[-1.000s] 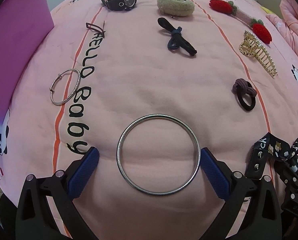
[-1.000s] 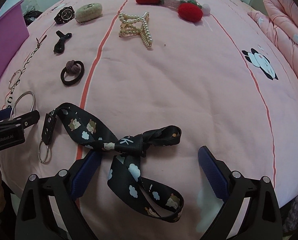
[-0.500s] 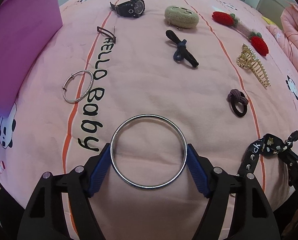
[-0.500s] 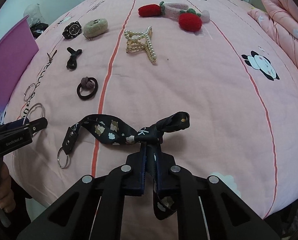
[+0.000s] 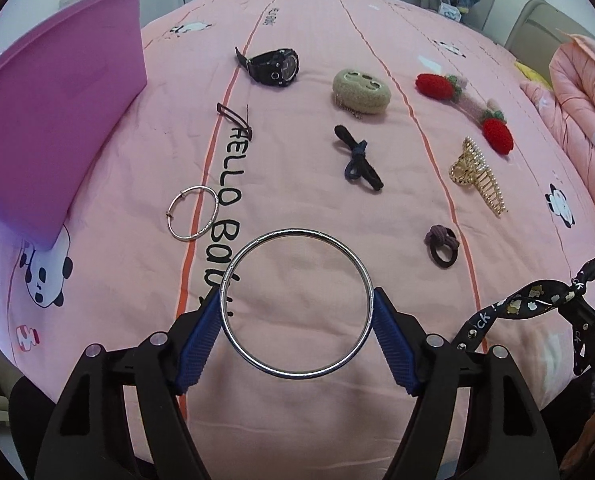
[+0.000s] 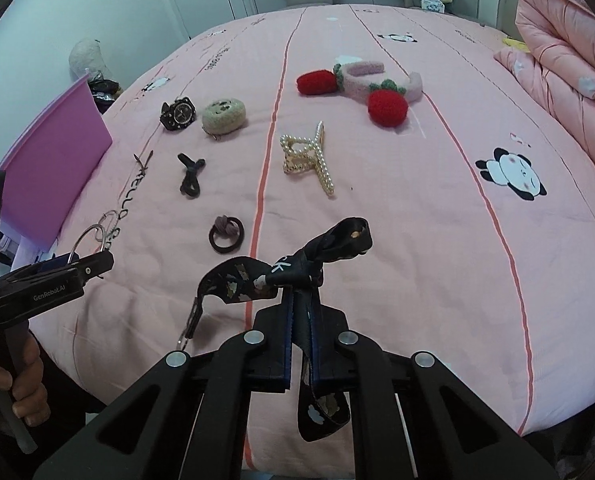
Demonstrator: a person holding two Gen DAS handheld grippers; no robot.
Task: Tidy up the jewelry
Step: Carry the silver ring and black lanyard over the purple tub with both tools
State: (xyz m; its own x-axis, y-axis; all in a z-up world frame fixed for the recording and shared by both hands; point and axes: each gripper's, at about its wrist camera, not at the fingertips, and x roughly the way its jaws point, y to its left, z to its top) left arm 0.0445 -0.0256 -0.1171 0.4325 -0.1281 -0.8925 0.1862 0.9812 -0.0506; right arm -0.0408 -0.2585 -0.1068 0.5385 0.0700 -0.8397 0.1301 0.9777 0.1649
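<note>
My left gripper [image 5: 297,312] is shut on a large silver bangle [image 5: 296,236]; its blue pads [image 5: 201,334] press the ring's two sides and hold it above the pink bed cover. My right gripper [image 6: 302,304] is shut on a black patterned lanyard [image 6: 329,244], whose strap and key ring [image 6: 189,326] hang off the cover. In the right wrist view the left gripper [image 6: 63,266] shows at the left with the bangle [image 6: 84,238]. The lanyard [image 5: 537,300] also shows at the right of the left wrist view.
A purple bin [image 5: 53,120] stands at the left. On the cover lie a thin silver bracelet [image 5: 193,211], black watch [image 5: 275,66], beige plush charm [image 5: 361,92], black-blue hair tie [image 5: 357,158], pearl claw clip [image 5: 477,176], mauve hair tie [image 5: 442,244], strawberry headband [image 5: 473,108], hair clip [image 5: 235,118]. A folded pink quilt [image 6: 569,80] lies right.
Both grippers closed, the left on the bangle and the right on the lanyard, then rose, lifting both off the cover.
</note>
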